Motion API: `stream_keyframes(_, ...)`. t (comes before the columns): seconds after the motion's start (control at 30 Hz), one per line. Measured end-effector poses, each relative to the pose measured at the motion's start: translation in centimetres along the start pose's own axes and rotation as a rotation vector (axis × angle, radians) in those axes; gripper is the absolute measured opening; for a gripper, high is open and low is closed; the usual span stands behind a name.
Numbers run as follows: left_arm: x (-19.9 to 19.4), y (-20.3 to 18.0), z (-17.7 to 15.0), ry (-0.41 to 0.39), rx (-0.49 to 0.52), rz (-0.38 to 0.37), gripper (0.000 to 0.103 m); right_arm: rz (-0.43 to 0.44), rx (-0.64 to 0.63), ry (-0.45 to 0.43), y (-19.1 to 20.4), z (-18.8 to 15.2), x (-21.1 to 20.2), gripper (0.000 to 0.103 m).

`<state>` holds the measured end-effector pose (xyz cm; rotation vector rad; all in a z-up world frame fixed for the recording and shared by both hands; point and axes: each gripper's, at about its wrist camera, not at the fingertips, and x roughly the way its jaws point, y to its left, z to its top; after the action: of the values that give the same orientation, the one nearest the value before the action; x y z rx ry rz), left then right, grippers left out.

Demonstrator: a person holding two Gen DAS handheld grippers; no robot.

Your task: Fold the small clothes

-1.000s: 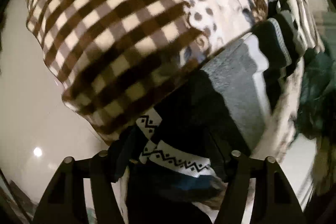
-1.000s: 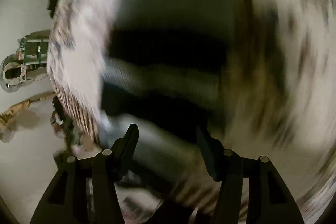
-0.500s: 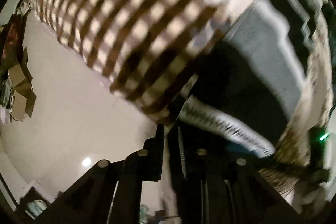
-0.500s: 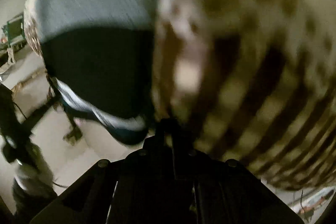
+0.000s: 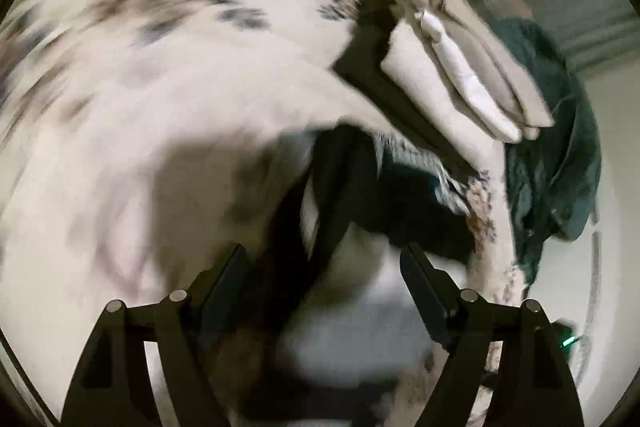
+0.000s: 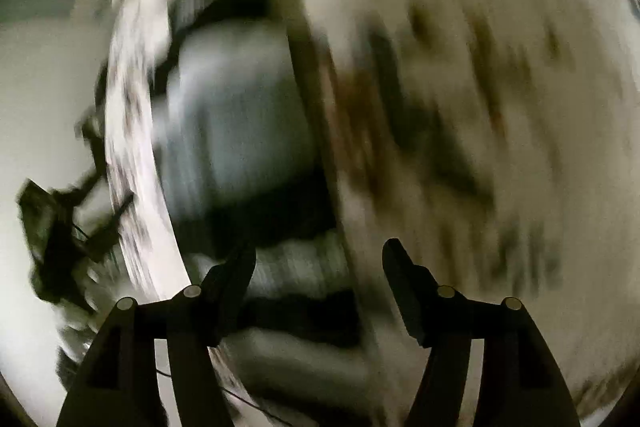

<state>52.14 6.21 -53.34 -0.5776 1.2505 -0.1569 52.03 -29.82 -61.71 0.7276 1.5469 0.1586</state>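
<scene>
Two tools agape [image 5: 324, 259] [image 6: 318, 255], one striped garment [image 6: 240, 115]

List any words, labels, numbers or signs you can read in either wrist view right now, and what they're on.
None: no readable text in either view.
Folded beige garments: no tag or print showing.
Dark green garment: plain, no label visible.
Spotted bedspread: only a blurred animal-spot pattern, no lettering.
Grey and dark striped garment: too motion-blurred to tell if anything is printed.
Small green light at the right edge: a light, not a sign.
</scene>
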Motion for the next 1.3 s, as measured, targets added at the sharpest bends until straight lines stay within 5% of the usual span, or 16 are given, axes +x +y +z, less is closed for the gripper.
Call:
stream_keyframes(0.07,3.1,-1.0,2.1,0.035,0.061,0.010,0.075,0.044,0.038,-0.057,1.4,4.9,1.0,0.068)
stream_keyframes(0.17,5.5,-2.5,3.8,0.037,0.181,0.002,0.009,0.100,0.103,-0.092,1.9,10.3,2.9,0.068)
stream_keyframes(0.23,4.8,-3.0,4.0,-0.015,0.221,-0.019,0.009,0.162,0.152,-0.106,1.5,13.2,3.5,0.062)
stream_keyframes(0.27,3.9,-2.8,3.8,-0.051,0.225,-0.035,0.009,0.175,0.150,-0.127,1.8,13.7,3.5,0.017)
stream_keyframes(0.3,3.1,-2.3,3.7,-0.065,0.216,-0.039,0.009,0.154,0.145,-0.141,2.0,13.7,3.4,0.006)
stream_keyframes(0.4,3.7,0.1,4.4,-0.047,0.165,-0.041,0.009,0.163,0.146,-0.218,2.4,14.4,2.1,0.005)
stream_keyframes(0.63,6.4,1.4,6.9,0.036,0.064,-0.108,0.009,0.027,0.061,-0.115,4.1,17.8,4.7,0.008)
stream_keyframes(0.7,5.9,1.4,7.4,0.043,0.042,-0.158,0.013,0.088,0.083,-0.152,3.5,17.9,3.0,0.021)
stream_keyframes(0.73,5.9,1.4,7.5,0.051,0.034,-0.186,0.017,0.102,0.089,-0.170,3.4,17.9,2.7,0.047)
stream_keyframes(0.8,6.8,1.1,7.7,0.076,0.034,-0.188,0.044,0.096,0.121,-0.191,2.3,18.0,1.7,0.070)
stream_keyframes(0.9,8.0,0.4,8.1,0.086,0.072,-0.174,0.040,0.072,0.121,-0.076,2.1,19.3,3.9,0.070)
stream_keyframes(0.93,8.2,-0.6,8.2,0.063,0.121,-0.121,0.029,0.054,0.106,-0.055,2.5,19.3,4.7,0.059)
stream_keyframes(0.97,8.5,-1.5,8.4,0.054,0.163,-0.084,0.010,0.025,0.078,-0.058,3.0,19.1,5.1,0.015)
stream_keyframes(1.0,8.8,-1.9,8.6,0.053,0.181,-0.076,0.010,-0.003,0.052,-0.065,3.6,19.0,5.3,0.004)
stream_keyframes(1.13,9.8,-2.9,10.0,0.040,0.227,-0.012,0.010,-0.040,0.029,-0.190,5.1,19.4,4.5,0.004)
stream_keyframes(1.3,11.2,-1.0,10.7,0.129,0.110,-0.073,0.016,-0.043,0.074,-0.097,4.1,20.0,6.2,0.008)
